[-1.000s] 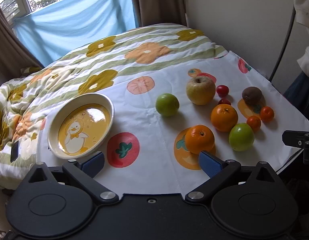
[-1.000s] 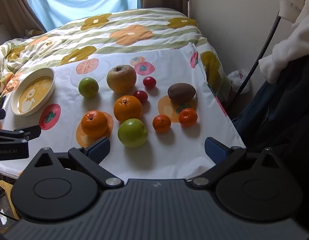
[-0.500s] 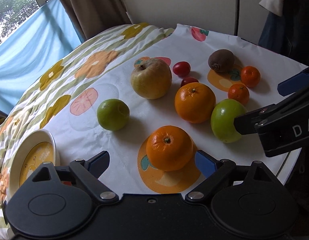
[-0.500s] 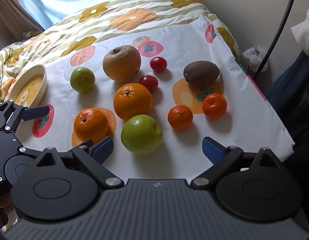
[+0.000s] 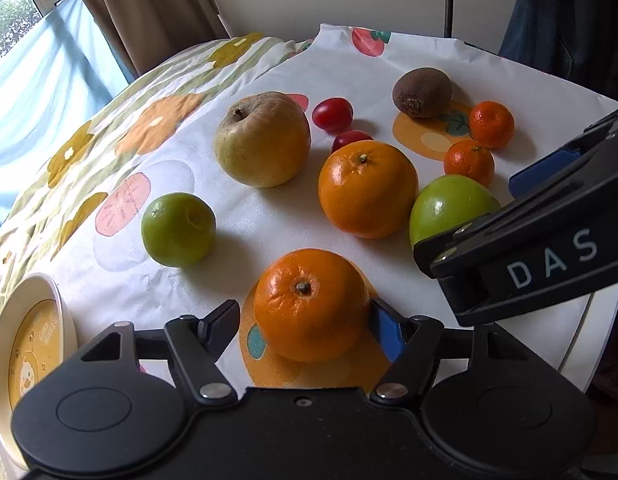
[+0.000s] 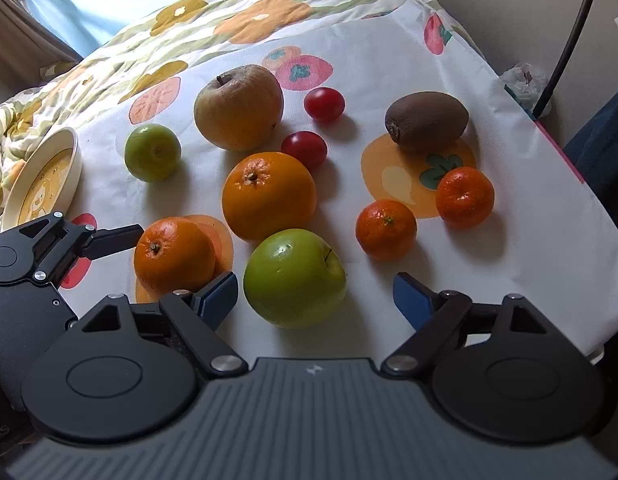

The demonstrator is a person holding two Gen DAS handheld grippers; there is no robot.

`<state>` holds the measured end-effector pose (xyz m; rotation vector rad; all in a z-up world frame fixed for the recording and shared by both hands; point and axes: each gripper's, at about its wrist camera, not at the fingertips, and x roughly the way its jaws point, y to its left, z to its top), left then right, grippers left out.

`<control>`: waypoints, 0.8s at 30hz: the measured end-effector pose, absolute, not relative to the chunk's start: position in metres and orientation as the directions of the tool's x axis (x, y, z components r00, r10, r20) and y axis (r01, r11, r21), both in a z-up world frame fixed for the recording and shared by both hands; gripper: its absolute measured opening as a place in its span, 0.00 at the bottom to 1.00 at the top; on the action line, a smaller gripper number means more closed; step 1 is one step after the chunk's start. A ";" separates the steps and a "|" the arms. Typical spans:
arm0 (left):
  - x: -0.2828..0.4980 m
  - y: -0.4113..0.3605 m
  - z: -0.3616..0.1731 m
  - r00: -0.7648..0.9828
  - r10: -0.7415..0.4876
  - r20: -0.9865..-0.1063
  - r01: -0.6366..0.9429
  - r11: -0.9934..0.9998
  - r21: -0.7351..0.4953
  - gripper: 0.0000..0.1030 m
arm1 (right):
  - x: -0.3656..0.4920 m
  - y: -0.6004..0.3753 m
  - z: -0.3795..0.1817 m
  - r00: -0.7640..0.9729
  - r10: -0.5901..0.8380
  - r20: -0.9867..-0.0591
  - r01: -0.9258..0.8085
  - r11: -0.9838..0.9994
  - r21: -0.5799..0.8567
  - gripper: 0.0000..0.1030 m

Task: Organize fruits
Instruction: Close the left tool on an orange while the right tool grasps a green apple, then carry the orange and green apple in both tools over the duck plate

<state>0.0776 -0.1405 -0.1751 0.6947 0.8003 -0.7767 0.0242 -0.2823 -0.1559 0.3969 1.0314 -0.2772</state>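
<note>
Our left gripper point(image 5: 305, 320) brackets the near-edge orange point(image 5: 311, 304), jaws wide, not yet clamped; our right gripper point(image 6: 315, 294) straddles the green apple point(image 6: 295, 278) likewise, ready to lift both.

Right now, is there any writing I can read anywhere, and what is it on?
"DAS": white letters on the side of the right gripper, seen from the left wrist view; the word may run on out of frame.
The plate: small marks above the printed duck, too blurred to read.
</note>
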 end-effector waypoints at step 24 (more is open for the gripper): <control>0.070 -0.142 -0.173 0.497 -0.321 -0.806 0.770 0.592 0.239 0.61 | 0.035 -0.281 -0.163 0.491 0.044 -0.870 0.285 0.936 0.208 0.71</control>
